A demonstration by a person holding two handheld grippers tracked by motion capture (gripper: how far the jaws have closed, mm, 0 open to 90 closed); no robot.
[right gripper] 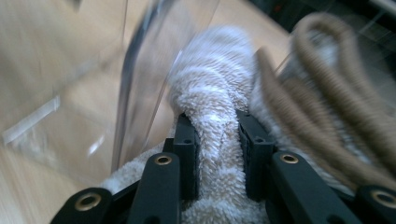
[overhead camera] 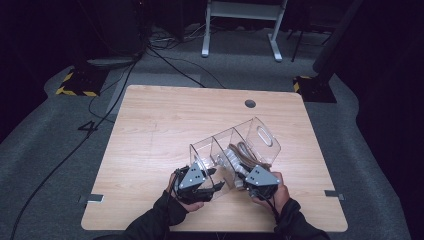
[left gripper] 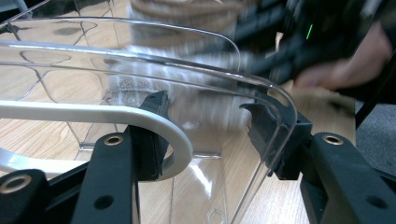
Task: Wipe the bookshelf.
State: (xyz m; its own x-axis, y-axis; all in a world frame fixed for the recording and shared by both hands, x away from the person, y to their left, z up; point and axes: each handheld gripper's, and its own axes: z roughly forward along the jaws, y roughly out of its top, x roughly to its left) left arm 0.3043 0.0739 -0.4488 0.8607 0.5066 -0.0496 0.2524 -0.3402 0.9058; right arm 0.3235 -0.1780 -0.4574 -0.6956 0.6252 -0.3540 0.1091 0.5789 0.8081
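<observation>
A clear plastic organizer (overhead camera: 250,131) with three compartments lies at an angle on the wooden table (overhead camera: 160,130). My left gripper (overhead camera: 212,181) holds its near end wall (left gripper: 140,60): one pad sits at the white-edged handle slot (left gripper: 177,140), the other against the wall's curved outer edge. My right gripper (right gripper: 217,135) is shut on a white fluffy cloth (right gripper: 210,79), which reaches into the middle compartment beside a clear divider (right gripper: 140,84). A beige ribbed cloth (right gripper: 327,93) lies right next to it. From above, the right gripper (overhead camera: 246,176) is at the organizer's near side, with the white cloth (overhead camera: 231,161) and beige cloth (overhead camera: 243,150) in front of it.
A round cable hole (overhead camera: 250,103) sits near the table's far edge. Bare tabletop stretches to the left and far side. Metal clips (overhead camera: 334,194) mark the near corners. Beyond the table are white desk legs (overhead camera: 274,45) and floor cables (overhead camera: 95,120).
</observation>
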